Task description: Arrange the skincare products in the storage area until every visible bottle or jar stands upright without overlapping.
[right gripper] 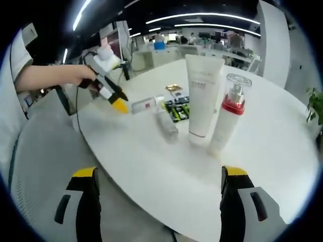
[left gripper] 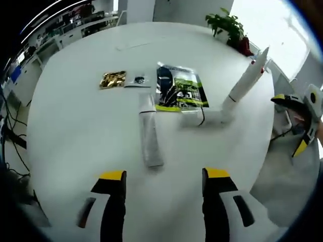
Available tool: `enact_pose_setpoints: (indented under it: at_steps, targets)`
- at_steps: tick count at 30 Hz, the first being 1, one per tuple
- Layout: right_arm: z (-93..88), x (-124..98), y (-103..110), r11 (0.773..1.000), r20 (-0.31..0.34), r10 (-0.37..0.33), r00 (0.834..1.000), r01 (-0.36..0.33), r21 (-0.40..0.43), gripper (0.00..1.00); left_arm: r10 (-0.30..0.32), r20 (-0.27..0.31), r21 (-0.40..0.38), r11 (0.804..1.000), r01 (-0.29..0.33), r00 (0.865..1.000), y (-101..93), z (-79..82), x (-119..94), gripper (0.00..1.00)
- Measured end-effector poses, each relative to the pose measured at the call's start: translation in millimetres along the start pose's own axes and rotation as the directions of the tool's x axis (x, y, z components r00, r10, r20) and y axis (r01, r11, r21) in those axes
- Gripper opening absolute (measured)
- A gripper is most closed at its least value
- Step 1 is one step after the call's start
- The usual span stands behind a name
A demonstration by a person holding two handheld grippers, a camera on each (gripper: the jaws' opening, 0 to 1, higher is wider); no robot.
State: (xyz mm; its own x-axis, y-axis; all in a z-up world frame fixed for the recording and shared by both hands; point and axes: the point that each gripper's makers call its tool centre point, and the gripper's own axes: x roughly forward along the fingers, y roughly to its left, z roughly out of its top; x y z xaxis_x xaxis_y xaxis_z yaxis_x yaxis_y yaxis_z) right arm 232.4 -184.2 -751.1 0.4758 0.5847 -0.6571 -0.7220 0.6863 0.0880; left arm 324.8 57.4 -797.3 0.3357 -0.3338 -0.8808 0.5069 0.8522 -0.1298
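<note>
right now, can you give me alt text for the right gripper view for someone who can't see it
A white squeeze tube and a pump bottle with a red collar stand upright side by side on a round white table, with a clear bottle lying flat to their left. Beyond it, a person's hand holds the left gripper over the table edge; the right gripper is open.
</note>
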Motion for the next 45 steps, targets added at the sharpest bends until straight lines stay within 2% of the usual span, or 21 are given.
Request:
enact_pose_setpoints:
  at_steps: [4,10,13,17,26,38,43,45]
  targets:
    - [-0.4,0,0,1.000,-0.007,-0.002,1.000,0.002,-0.009,1.00,0.011,-0.021,0.042,0.999,-0.010,1.000,9.4,10.0,6,0.54]
    - [-1.0,-1,-1,1.000,-0.007,-0.006,1.000,0.006,-0.001,0.99,0.019,-0.064,0.069,0.998,-0.014,0.998,8.6,14.3,11,0.50]
    - [-1.0,-1,-2,1.000,-0.005,-0.009,1.000,0.009,0.003,0.99,0.034,-0.089,0.120,0.993,-0.024,0.995,11.4,17.7,17,0.50]
    - [-1.0,-1,-2,1.000,-0.006,-0.011,1.000,0.011,0.007,0.99,0.037,-0.118,0.147,0.989,-0.020,0.992,13.0,23.7,22,0.47]
    - [-0.9,-1,-5,1.000,-0.004,-0.022,1.000,0.022,0.014,0.99,0.055,-0.228,0.195,0.981,-0.009,0.972,21.1,29.0,34,0.42]
    - [-2.3,-1,-4,1.000,-0.017,-0.024,1.000,0.024,0.012,0.99,0.069,-0.275,0.245,0.970,0.000,0.959,23.1,38.2,48,0.36]
    - [-3.0,-1,-5,1.000,-0.021,-0.026,0.999,0.026,0.012,0.98,0.078,-0.300,0.276,0.961,0.008,0.951,22.3,34.7,51,0.34]
    - [-3.1,-1,-5,1.000,-0.022,-0.025,0.999,0.025,0.013,0.98,0.085,-0.305,0.286,0.958,0.006,0.949,23.3,33.3,52,0.30]
